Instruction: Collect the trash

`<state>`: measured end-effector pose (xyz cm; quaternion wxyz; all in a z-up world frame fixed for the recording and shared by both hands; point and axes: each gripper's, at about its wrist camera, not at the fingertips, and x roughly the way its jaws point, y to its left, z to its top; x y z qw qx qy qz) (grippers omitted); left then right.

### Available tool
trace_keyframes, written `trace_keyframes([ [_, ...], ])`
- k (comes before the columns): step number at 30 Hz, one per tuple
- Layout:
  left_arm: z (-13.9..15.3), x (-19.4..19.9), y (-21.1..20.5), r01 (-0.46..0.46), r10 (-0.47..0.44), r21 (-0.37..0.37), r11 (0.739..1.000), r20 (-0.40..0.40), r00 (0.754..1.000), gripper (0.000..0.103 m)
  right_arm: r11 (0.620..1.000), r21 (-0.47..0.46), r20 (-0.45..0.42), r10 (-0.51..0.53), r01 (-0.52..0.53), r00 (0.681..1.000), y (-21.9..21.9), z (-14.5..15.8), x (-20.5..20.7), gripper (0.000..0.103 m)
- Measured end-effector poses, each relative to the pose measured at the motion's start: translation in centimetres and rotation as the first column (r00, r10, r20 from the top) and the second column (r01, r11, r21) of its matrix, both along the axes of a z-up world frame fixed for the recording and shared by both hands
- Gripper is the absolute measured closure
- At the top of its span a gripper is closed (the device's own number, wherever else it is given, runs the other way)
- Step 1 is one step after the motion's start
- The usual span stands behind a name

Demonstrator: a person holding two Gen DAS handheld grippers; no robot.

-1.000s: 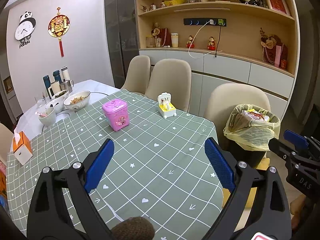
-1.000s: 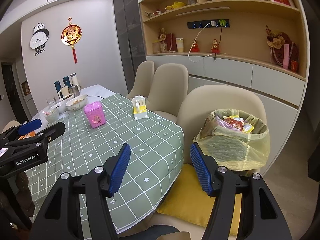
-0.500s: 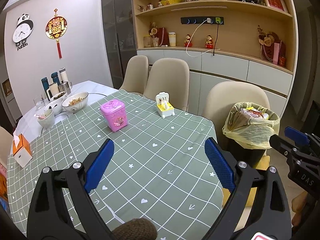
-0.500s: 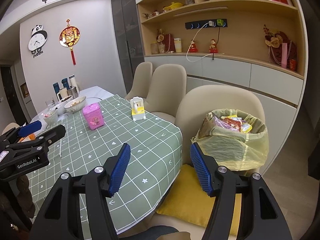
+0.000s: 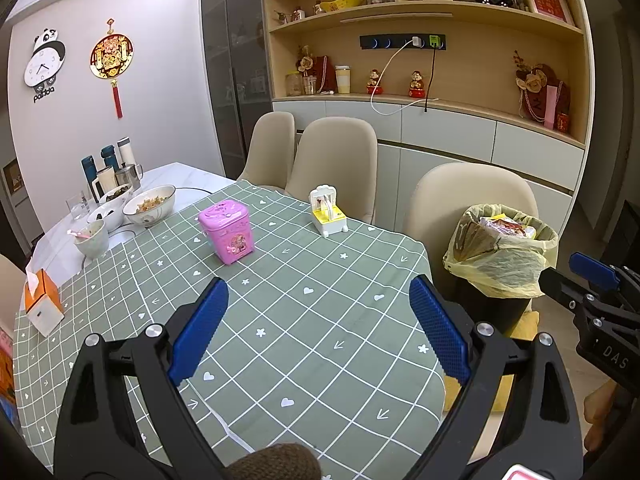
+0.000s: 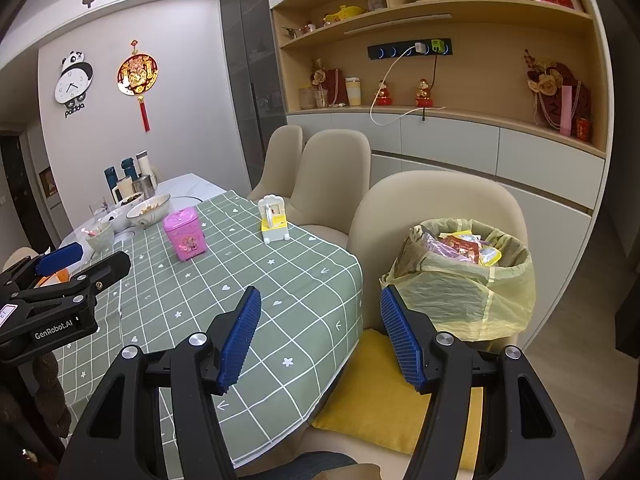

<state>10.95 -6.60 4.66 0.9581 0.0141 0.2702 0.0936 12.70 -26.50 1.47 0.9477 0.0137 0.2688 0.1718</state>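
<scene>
Nothing has shifted over the last second — the left gripper (image 5: pixel 318 328) and right gripper (image 6: pixel 320 336) hover wide open, empty. The yellow-lined trash bin (image 6: pixel 476 276) is full; the green checked tablecloth (image 5: pixel 280 300) shows no loose litter — collection looks finished.

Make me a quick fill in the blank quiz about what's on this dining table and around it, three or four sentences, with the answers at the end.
1. The toy bin on the green checked tablecloth is coloured ____.
2. The trash can on the chair is lined with a ____ bag.
3. The wall clock is shaped like a ____.
4. Both the left gripper and the right gripper are ____ and hold nothing.

Answers: pink; yellow; panda; open
</scene>
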Motion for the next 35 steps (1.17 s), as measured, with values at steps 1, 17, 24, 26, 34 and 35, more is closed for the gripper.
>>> trace_keyframes([
  [1,0.0,0.0,0.0,0.000,0.000,-0.001,1.000,0.000,1.000,0.016,1.000,0.000,0.000,0.000,0.000,1.000,0.0,0.0,0.0,0.044],
  [17,0.2,-0.1,-0.3,0.007,-0.007,0.001,1.000,0.009,1.000,0.016,1.000,0.000,0.005,-0.007,0.007,1.000,-0.2,0.2,0.0,0.044],
  [24,0.3,-0.2,-0.4,0.014,-0.014,-0.001,1.000,0.014,1.000,0.016,1.000,-0.001,0.005,-0.009,0.009,1.000,-0.3,0.2,0.0,0.044],
  [26,0.3,-0.1,-0.5,0.019,-0.019,-0.003,1.000,0.014,1.000,0.016,1.000,-0.001,0.006,-0.013,0.013,1.000,-0.3,0.2,-0.1,0.044],
  [34,-1.2,2.2,5.0,-0.123,0.117,-0.082,0.989,-0.078,0.990,0.016,0.997,-0.055,-0.016,0.048,-0.049,0.999,1.5,-0.7,1.8,0.044],
  [35,-1.9,2.6,7.2,-0.185,0.173,-0.109,0.977,-0.109,0.979,0.016,0.992,-0.082,-0.027,0.088,-0.090,0.996,2.6,-1.0,2.6,0.044],
])
